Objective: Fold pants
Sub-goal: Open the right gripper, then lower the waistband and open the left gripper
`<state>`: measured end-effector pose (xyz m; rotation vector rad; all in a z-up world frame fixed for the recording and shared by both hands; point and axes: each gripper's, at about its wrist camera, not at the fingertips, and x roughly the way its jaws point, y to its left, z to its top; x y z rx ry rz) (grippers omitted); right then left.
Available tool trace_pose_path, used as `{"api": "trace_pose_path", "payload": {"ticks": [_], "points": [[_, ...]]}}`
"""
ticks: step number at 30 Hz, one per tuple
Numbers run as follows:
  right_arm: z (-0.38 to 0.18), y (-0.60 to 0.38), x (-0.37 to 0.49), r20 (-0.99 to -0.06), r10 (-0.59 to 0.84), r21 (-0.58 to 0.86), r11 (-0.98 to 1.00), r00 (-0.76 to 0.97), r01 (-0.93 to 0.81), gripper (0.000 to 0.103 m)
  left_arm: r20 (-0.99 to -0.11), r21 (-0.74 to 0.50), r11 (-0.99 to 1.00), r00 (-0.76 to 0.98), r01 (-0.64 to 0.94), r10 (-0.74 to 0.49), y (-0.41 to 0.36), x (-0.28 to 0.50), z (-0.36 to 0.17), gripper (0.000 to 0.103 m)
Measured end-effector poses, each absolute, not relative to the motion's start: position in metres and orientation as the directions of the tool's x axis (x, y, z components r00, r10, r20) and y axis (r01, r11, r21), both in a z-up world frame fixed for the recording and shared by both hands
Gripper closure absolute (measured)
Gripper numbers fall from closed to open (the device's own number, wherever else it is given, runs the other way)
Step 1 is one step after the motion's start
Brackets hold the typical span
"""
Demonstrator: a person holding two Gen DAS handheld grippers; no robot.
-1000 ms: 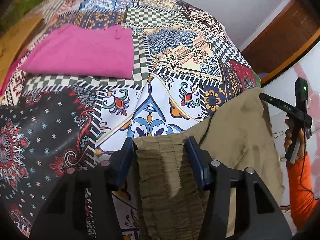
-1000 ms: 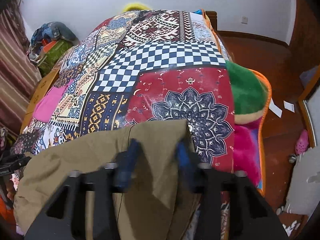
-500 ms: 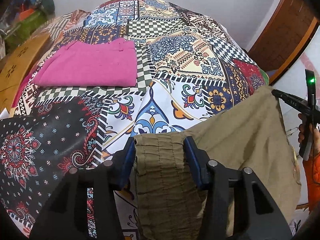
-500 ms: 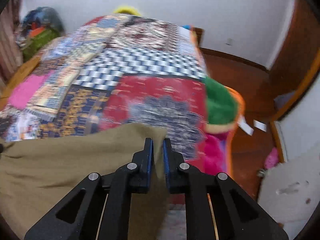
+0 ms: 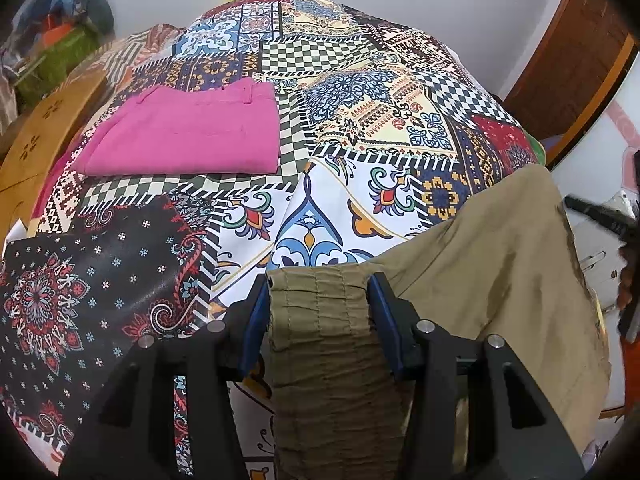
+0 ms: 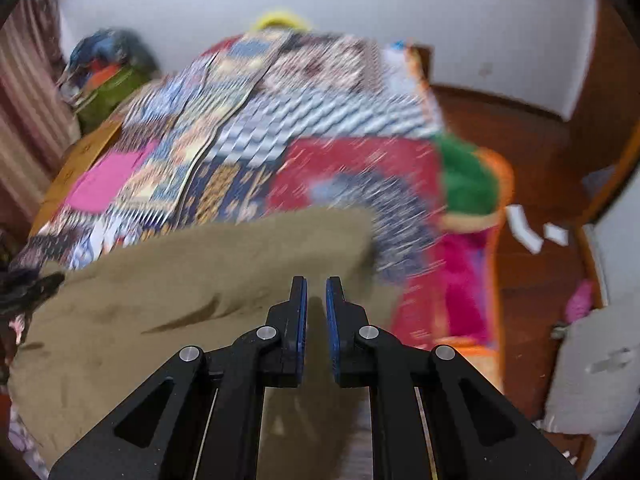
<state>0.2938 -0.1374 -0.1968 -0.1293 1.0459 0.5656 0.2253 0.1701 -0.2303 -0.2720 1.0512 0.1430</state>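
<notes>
Olive-khaki pants [image 5: 492,280] hang over the near edge of a bed with a patchwork cover [image 5: 360,128]. My left gripper [image 5: 318,280] is shut on the gathered elastic waistband [image 5: 320,320], which bunches between the blue pads. The right wrist view is blurred by motion. There the pants [image 6: 180,292] spread to the left, and my right gripper [image 6: 316,284] has its pads nearly together, pinching the cloth at the far end. The right gripper's tip [image 5: 596,212] shows at the right edge of the left wrist view.
A folded pink garment [image 5: 188,136] lies on the bed, far left. A wooden bed frame [image 5: 44,128] and a pile of clothes [image 5: 60,40] stand at the left. A green and pink blanket [image 6: 468,184] hangs off the bed's right side above a wooden floor [image 6: 532,168].
My right gripper closed from wide open onto the pants' far end. Both grippers carried the pants further over the bed; the right view is now blurred by motion.
</notes>
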Motion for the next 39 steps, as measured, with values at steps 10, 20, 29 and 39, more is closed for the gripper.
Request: {"api": "trace_pose_path", "payload": {"ticks": [10, 20, 29, 39], "points": [[-0.204, -0.166, 0.292, -0.900, 0.172, -0.047, 0.875, 0.400, -0.481, 0.091, -0.862, -0.202, 0.943, 0.504, -0.265, -0.043, 0.176, 0.224, -0.229, 0.053], [-0.176, -0.061, 0.280, -0.849, 0.434, 0.147, 0.743, 0.303, -0.653, 0.084, -0.863, -0.270, 0.920, 0.494, -0.284, -0.101, 0.187, 0.228, -0.228, 0.053], [-0.218, -0.042, 0.251, -0.918, 0.328, 0.066, 0.682, 0.223, -0.729, 0.084, -0.846, -0.320, 0.894, 0.519, -0.314, -0.121, 0.195, 0.223, -0.233, 0.055], [-0.165, -0.088, 0.244, -0.866, 0.440, 0.205, 0.748, 0.239, -0.632, 0.084, -0.834, -0.250, 0.913, 0.550, -0.321, -0.035, 0.197, 0.209, -0.197, 0.053]]}}
